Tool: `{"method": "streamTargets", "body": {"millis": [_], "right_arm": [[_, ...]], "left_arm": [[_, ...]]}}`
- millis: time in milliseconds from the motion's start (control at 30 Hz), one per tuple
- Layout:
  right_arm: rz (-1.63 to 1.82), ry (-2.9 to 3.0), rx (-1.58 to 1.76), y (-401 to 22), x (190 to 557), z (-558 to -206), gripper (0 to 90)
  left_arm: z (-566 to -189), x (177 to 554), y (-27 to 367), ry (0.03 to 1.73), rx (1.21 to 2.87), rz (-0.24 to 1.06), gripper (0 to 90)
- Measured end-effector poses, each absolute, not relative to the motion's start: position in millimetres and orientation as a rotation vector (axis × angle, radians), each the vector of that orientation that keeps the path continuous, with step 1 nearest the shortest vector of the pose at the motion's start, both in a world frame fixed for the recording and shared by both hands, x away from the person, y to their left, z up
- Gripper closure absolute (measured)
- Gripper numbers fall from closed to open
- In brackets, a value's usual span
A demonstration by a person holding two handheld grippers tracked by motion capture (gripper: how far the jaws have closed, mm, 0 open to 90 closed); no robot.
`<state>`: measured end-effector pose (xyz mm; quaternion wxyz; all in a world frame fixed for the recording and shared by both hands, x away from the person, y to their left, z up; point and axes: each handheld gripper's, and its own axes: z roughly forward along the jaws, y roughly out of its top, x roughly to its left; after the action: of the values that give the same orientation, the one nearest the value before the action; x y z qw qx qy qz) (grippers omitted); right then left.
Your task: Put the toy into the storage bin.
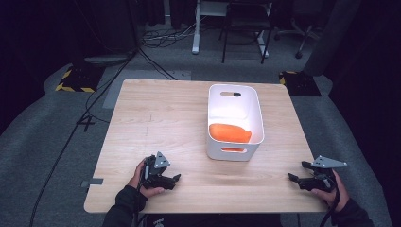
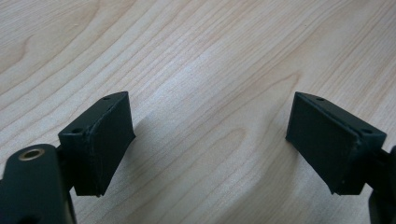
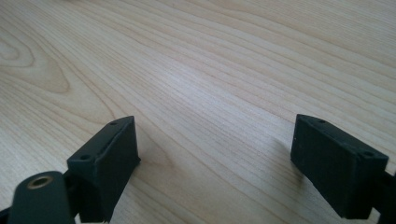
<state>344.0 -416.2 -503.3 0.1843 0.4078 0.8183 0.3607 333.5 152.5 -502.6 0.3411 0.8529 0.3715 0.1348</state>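
Observation:
A white plastic bin (image 1: 235,97) stands on the wooden table (image 1: 156,118), right of centre. An orange object (image 1: 230,133) lies inside it at the near end. My left gripper (image 1: 177,178) rests near the table's front left, held in a hand, jaws pointing right. In the left gripper view its gripper (image 2: 210,140) stands open over bare wood, nothing between the pads. My right gripper (image 1: 292,178) sits at the front right, jaws pointing left. In the right gripper view that gripper (image 3: 215,161) is open too, with only wood grain between its jaws.
Grey carpet surrounds the table. Cables (image 1: 94,99) trail across the floor at the left. Yellow-black striped plates (image 1: 75,80) lie beyond both far corners. Desk legs and a chair (image 1: 246,28) stand at the back.

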Motion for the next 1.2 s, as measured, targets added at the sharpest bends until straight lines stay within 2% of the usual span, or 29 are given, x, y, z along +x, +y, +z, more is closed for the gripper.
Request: {"method": "streamTargets", "body": {"millis": [1200], "right_arm": [[1.013,2.305,1.146,-416.1,345.8,-503.4,15.2]], "left_arm": [[-502.6,333.4,152.4,0.969,2.218,0.351,14.9]]}}
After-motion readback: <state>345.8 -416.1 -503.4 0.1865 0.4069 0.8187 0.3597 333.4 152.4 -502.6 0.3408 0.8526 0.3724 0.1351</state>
